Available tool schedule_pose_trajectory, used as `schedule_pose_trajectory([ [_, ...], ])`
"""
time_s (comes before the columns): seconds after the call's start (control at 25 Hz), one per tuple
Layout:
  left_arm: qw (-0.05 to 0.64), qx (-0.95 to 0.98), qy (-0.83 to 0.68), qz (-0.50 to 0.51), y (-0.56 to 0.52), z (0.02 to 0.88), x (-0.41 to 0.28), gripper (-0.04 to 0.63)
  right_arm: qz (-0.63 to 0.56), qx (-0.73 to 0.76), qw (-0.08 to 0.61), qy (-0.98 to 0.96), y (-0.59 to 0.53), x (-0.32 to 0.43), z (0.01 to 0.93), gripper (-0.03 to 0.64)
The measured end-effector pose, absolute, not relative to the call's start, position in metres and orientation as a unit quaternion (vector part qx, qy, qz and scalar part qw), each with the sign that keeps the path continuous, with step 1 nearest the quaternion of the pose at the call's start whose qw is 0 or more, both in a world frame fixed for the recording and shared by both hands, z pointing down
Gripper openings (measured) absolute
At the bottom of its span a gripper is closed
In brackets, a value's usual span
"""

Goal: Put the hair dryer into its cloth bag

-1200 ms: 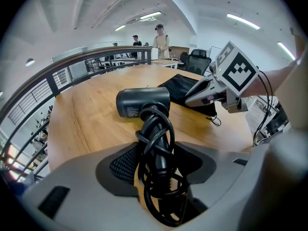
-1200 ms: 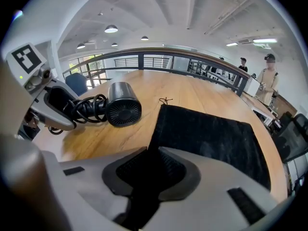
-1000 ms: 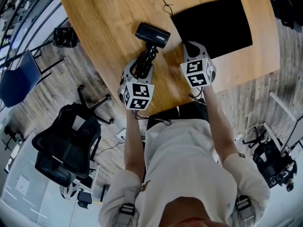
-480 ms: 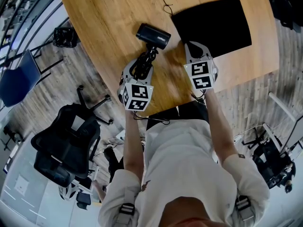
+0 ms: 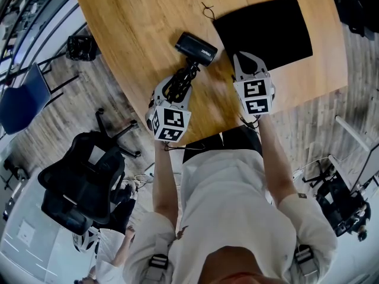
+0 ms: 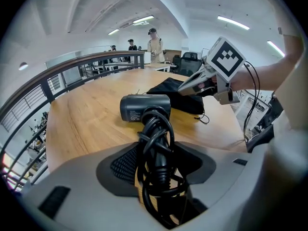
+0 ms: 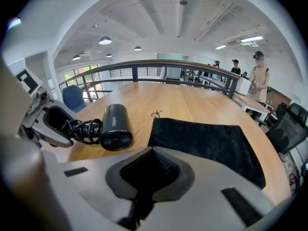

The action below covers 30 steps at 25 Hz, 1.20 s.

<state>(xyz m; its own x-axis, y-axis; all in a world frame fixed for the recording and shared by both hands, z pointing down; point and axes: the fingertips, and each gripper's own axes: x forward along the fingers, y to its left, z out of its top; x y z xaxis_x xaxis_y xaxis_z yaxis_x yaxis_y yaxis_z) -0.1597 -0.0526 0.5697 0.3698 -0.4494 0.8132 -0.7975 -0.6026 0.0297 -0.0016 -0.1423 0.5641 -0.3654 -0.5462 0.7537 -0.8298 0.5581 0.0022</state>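
A black hair dryer [image 5: 196, 47] has its cord wound round the handle. My left gripper [image 5: 180, 78] is shut on that handle and cord, and the dryer's barrel [image 6: 144, 108] points across the wooden table. The black cloth bag [image 5: 266, 31] lies flat to the dryer's right. My right gripper [image 5: 244, 61] is shut on the bag's near left edge, with dark cloth pinched between its pads [image 7: 149, 177]. In the right gripper view the bag [image 7: 202, 141] spreads out ahead and the dryer [image 7: 115, 127] sits just left of it. A drawstring [image 5: 207, 9] trails from the bag's far left corner.
The wooden table [image 5: 136, 28] ends in a curved edge close to the person's body. On the floor to the left are a black office chair [image 5: 83, 182] and a blue chair [image 5: 21, 102]. A railing and several standing people [image 6: 154, 42] are beyond the table's far side.
The hair dryer has shifted a little right and turned toward the bag. The right gripper has risen slightly at the bag's edge, and the bag has moved a little with it.
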Motion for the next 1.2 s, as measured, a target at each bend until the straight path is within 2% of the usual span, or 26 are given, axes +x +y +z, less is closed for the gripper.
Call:
schedule_pose_trajectory([
  [1.2, 0.202, 0.846, -0.312, 0.382, -0.031, 0.547, -0.119, 0.233, 0.158, 0.429, 0.341, -0.821, -0.127, 0.001, 0.528, 0.021],
])
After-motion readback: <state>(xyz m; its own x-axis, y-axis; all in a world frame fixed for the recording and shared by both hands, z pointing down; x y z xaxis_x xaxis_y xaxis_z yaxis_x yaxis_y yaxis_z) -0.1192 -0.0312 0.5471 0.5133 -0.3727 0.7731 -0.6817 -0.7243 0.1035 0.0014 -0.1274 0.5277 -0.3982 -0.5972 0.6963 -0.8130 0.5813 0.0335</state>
